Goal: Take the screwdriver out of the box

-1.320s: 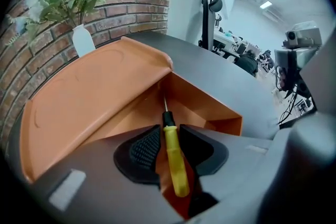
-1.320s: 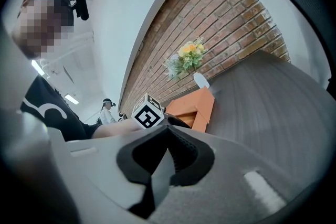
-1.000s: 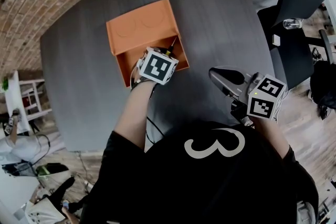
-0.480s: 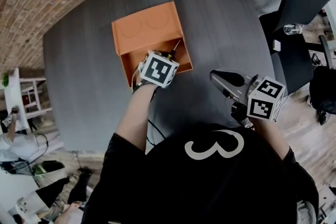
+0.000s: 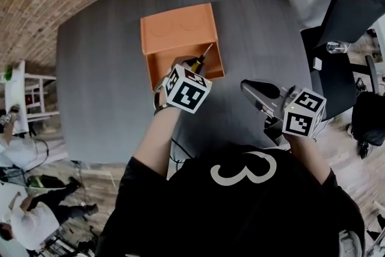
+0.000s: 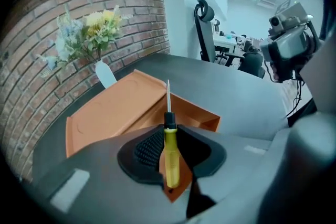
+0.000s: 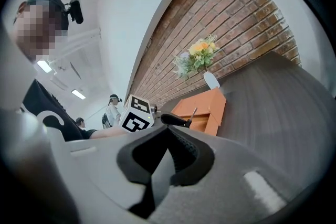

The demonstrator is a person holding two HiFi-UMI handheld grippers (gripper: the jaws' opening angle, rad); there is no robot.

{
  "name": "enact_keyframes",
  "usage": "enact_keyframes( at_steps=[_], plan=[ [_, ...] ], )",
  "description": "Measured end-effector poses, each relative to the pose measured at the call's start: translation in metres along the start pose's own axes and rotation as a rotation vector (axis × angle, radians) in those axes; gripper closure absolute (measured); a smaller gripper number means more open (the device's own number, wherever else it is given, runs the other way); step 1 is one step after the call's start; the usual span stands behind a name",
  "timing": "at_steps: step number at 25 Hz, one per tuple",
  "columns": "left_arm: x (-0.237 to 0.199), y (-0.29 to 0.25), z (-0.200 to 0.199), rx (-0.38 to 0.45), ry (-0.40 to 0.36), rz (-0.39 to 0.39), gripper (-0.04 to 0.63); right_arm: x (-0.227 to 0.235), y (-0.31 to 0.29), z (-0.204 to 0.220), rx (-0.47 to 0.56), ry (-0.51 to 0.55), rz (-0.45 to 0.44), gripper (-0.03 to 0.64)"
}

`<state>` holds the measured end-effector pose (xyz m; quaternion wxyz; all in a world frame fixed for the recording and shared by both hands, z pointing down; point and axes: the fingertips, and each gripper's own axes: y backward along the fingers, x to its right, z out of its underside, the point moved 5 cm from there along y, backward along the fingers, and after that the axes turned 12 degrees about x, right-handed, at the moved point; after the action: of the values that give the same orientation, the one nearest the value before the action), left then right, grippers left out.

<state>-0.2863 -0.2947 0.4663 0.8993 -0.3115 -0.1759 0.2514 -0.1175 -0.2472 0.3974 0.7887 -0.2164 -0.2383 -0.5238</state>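
Most is done: your left gripper pinches the yellow screwdriver, raised over the orange box; only carrying it clear remains.

- The head view looks steeply down from above the person onto the dark bench. The orange box lies mid-frame, with the left hand-held gripper and right hand-held gripper nearer the body.
- The left gripper view rides close behind its own jaws, tilted down over the box and facing the brick wall and the flowers.
- The right gripper view sits low and almost level, looking across the bench from farther off. It shares the box, flowers and wall with the left gripper view.
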Motion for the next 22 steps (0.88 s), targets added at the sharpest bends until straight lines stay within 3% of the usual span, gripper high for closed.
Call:
enact_keyframes(
  at_steps=[7,12,16,22],
  plan=[
    [0.01,0.039,-0.021,0.155,-0.011,-0.15,0.497,-0.016,0.021,-0.007,0.019,0.037,-0.025,0.615],
    [0.024,0.082,-0.044,0.3,0.039,-0.251,0.496,-0.033,0.043,-0.012,0.046,0.058,-0.061,0.615],
    [0.054,0.114,-0.052,0.375,0.111,-0.223,0.497,-0.05,0.061,-0.013,0.073,0.066,-0.096,0.615],
    [0.113,0.164,-0.053,0.491,0.306,-0.109,0.495,-0.082,0.088,-0.006,0.1,0.107,-0.155,0.615]
  ],
)
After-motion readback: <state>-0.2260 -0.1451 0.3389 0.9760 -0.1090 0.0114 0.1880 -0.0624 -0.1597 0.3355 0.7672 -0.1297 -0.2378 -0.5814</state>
